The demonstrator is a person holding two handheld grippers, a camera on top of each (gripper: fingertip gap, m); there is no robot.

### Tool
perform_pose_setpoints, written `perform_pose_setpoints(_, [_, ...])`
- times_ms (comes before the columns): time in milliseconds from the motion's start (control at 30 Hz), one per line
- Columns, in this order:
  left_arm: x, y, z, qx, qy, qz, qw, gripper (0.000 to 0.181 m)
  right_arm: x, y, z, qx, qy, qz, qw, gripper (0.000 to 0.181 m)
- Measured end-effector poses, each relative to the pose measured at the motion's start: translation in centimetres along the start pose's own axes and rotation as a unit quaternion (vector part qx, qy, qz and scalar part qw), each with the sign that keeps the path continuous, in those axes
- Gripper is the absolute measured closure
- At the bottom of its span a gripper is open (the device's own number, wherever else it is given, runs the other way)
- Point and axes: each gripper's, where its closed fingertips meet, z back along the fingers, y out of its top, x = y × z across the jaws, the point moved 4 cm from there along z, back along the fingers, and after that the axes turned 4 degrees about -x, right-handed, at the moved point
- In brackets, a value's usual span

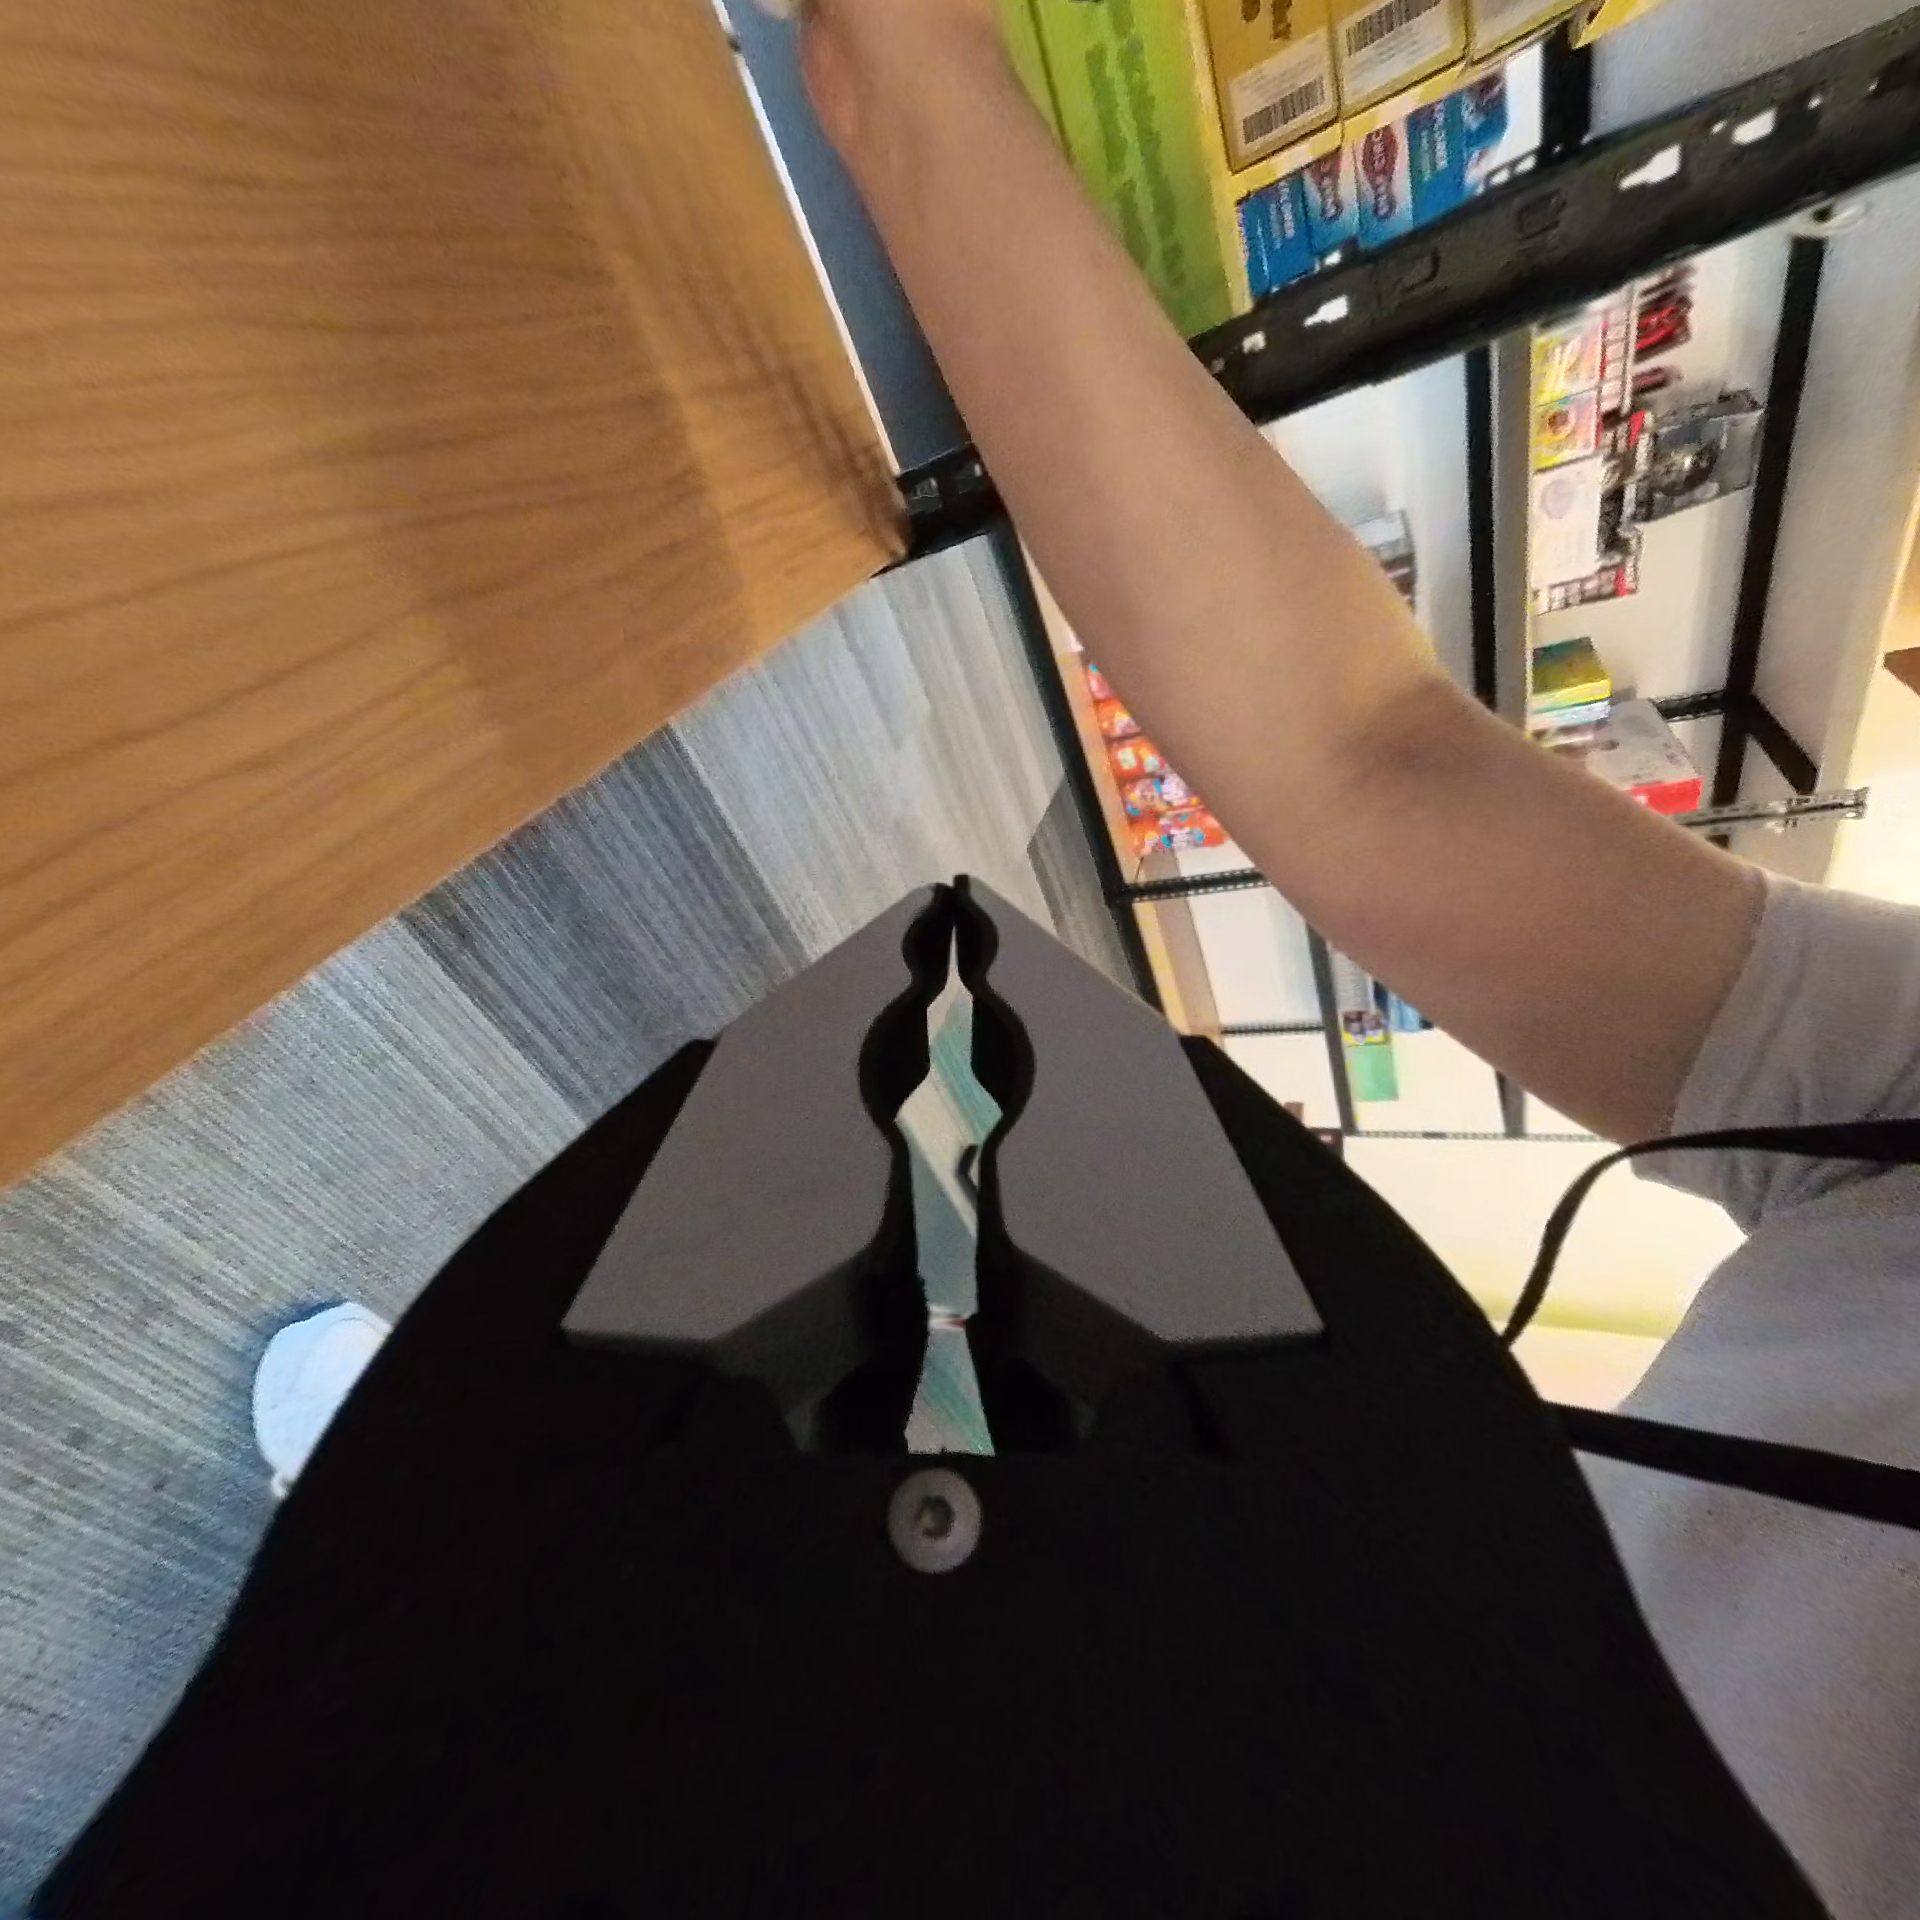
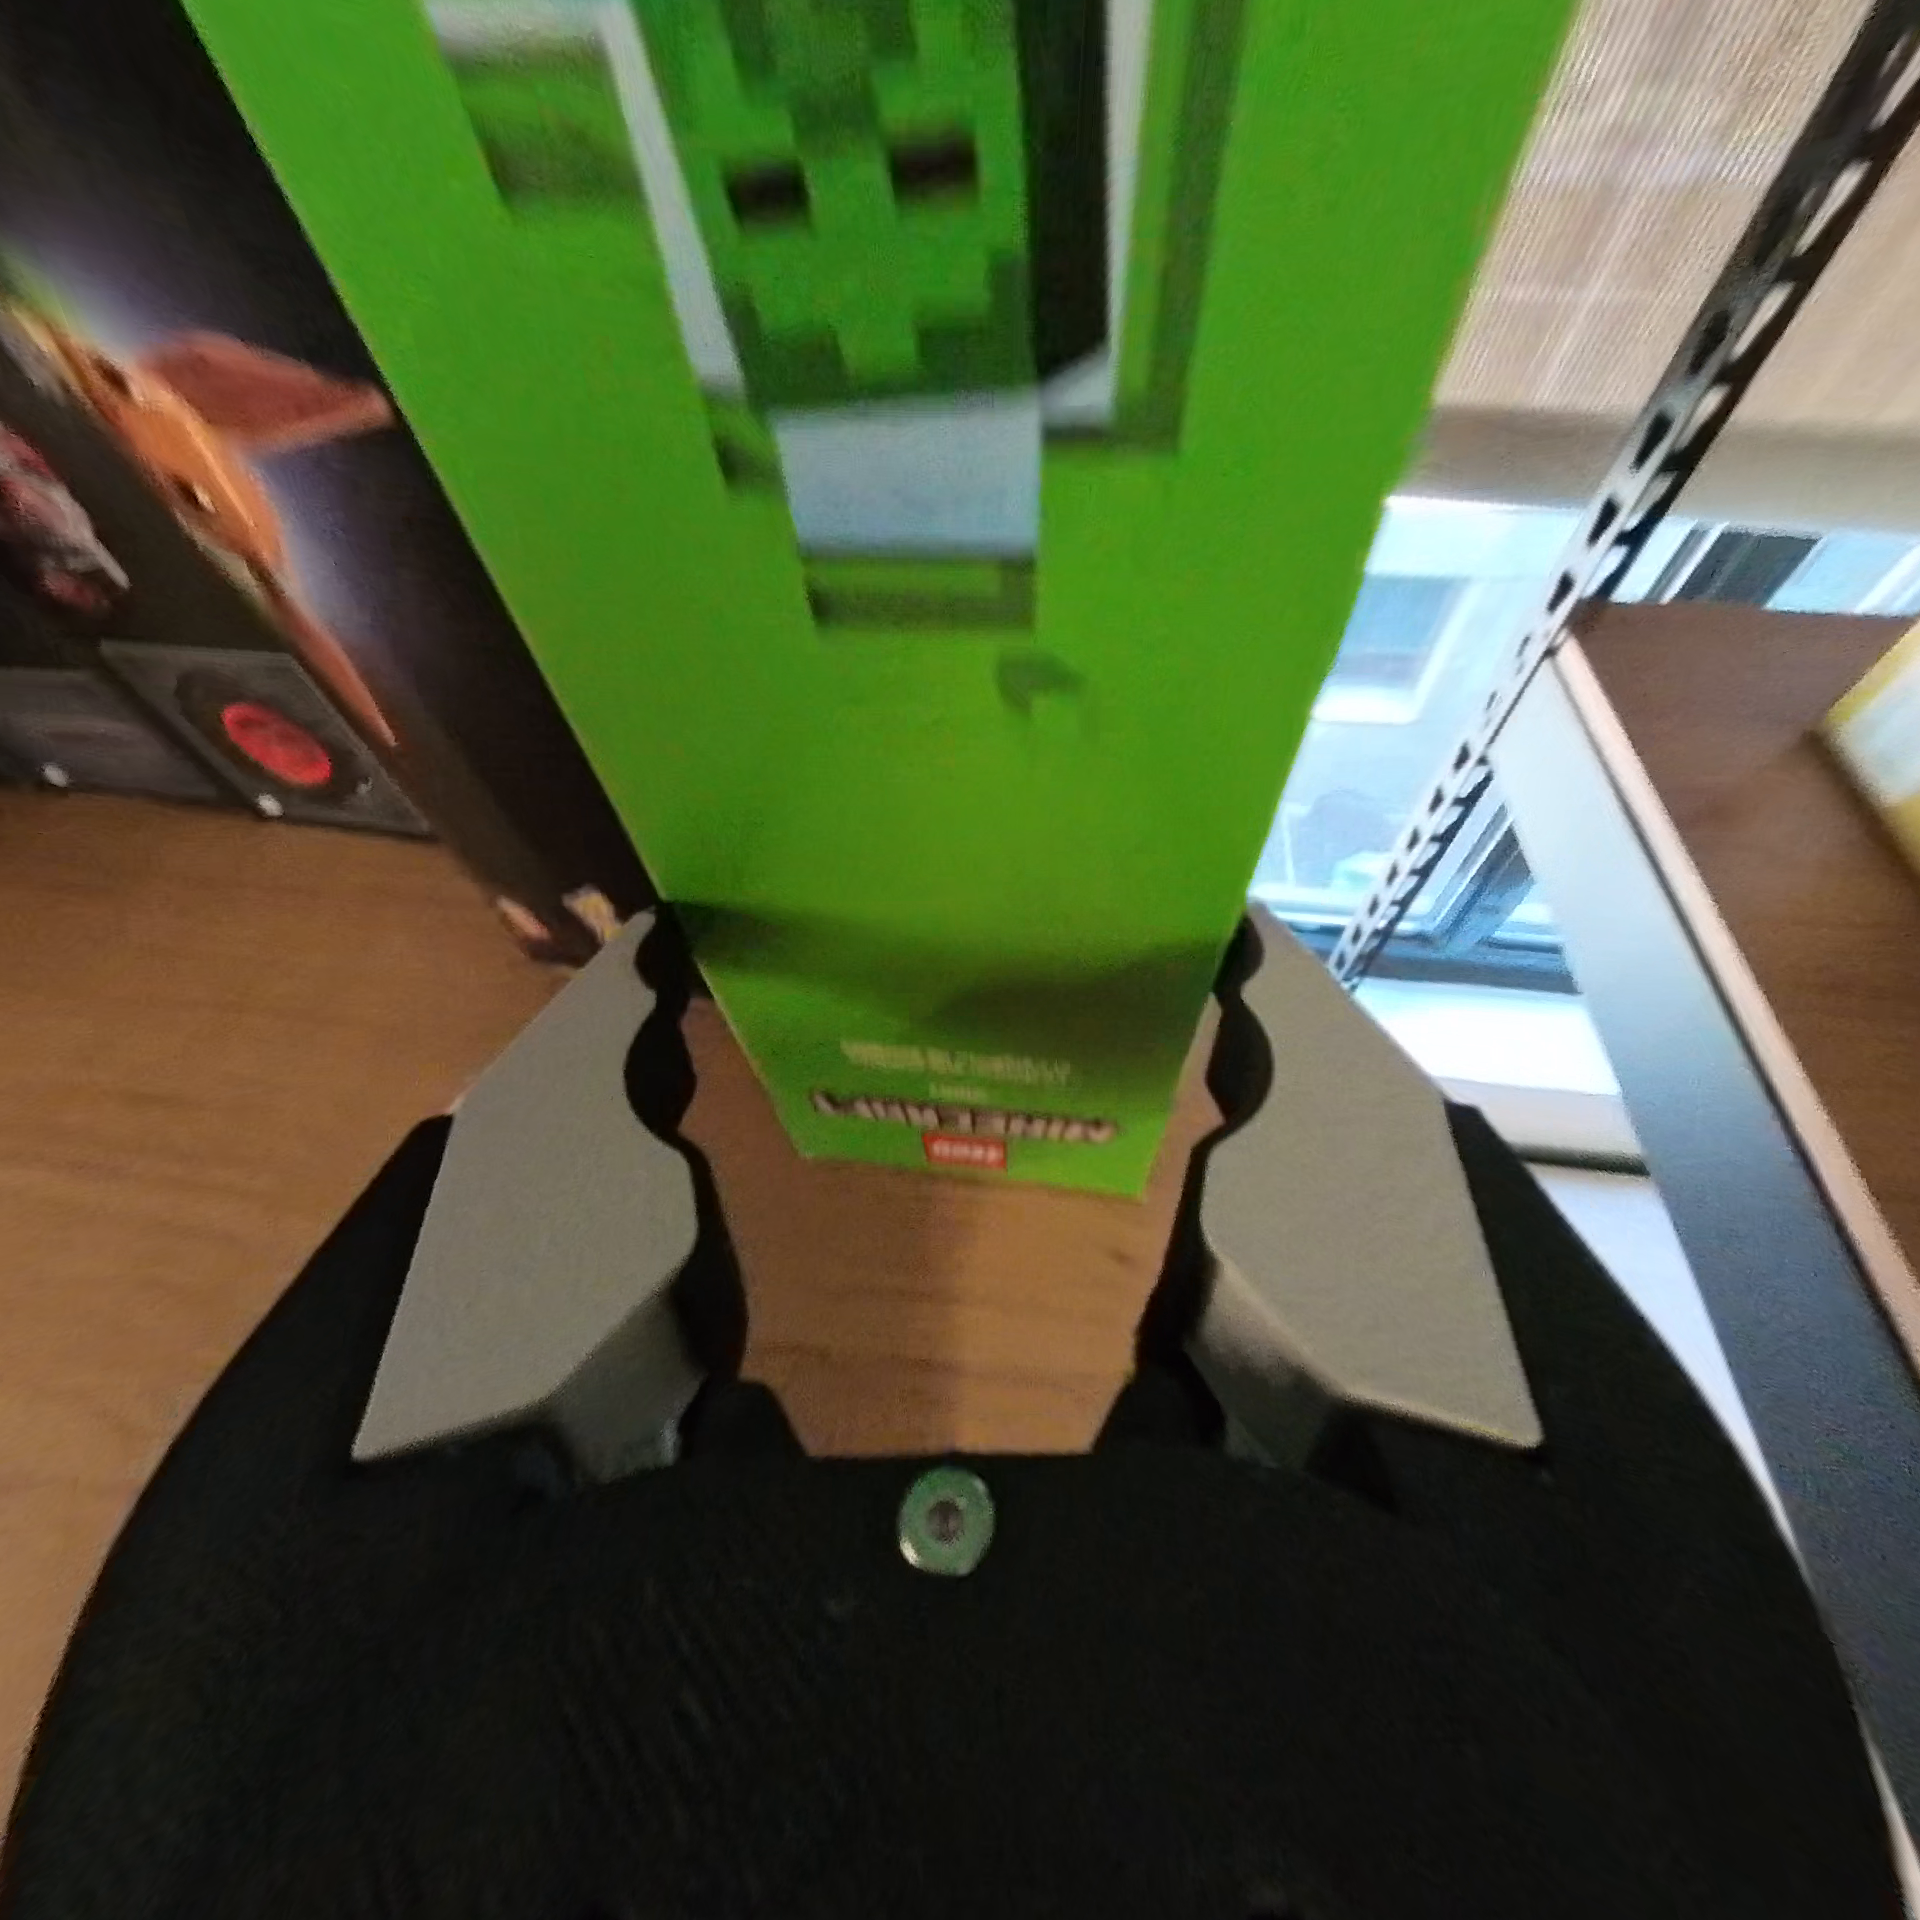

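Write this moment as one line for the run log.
left claw: shut, empty, above grey floor | right claw: open around green box | box: upright on wooden shelf

- A wooden shelf board point(image 2: 208, 1039) carried a green box point(image 2: 914, 727) standing on it, with a dark box point(image 2: 260, 644) standing just beside it on the left.
- A black perforated metal upright point(image 2: 1621, 540) framed that shelf on the right.
- Beyond the upright, a darker brown board point(image 2: 1745, 790) bore a yellow-edged item point(image 2: 1881, 748).
- Grey striped floor point(image 1: 520, 1091) lay beneath a wooden board point(image 1: 364, 468).
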Motion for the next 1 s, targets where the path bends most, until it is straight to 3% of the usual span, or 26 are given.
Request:
perform_pose_setpoints(133, [0.3,-2.0,0.5,0.009,-0.009,0.002,1.0,0.181,0.4,-1.1,0.8,0.004,0.015,-0.004,1.0,0.091])
perform_pose_setpoints(233, [0.8,-4.2,2.0,0.023,0.01,-0.01,1.0,0.181,0.8,-1.6,0.8,-0.035,-0.002,0.064,0.997,0.097])
perform_pose_setpoints(400, [1.5,-10.1,4.1,0.049,0.02,0.007,0.999,0.181,1.3,-2.3,0.2,-0.106,-0.01,0.197,0.975,0.096])
perform_pose_setpoints(600, [1.5,-16.9,5.9,0.135,0.044,0.084,0.986,0.181,2.0,-2.7,-3.1,-0.125,0.076,0.288,0.946,0.104])
perform_pose_setpoints(867, [1.4,-21.0,4.1,0.297,0.086,0.118,0.944,0.181,2.2,-3.2,-6.2,-0.154,0.141,0.341,0.916,0.111])
perform_pose_setpoints(933, [1.5,-22.3,3.1,0.313,0.081,0.137,0.936,0.181,2.3,-3.0,-6.9,-0.153,0.141,0.334,0.919,0.111])
perform_pose_setpoints(1000, [1.5,-23.8,2.0,0.314,0.084,0.145,0.934,0.181,2.8,-3.1,-7.5,-0.169,0.139,0.373,0.902,0.111])
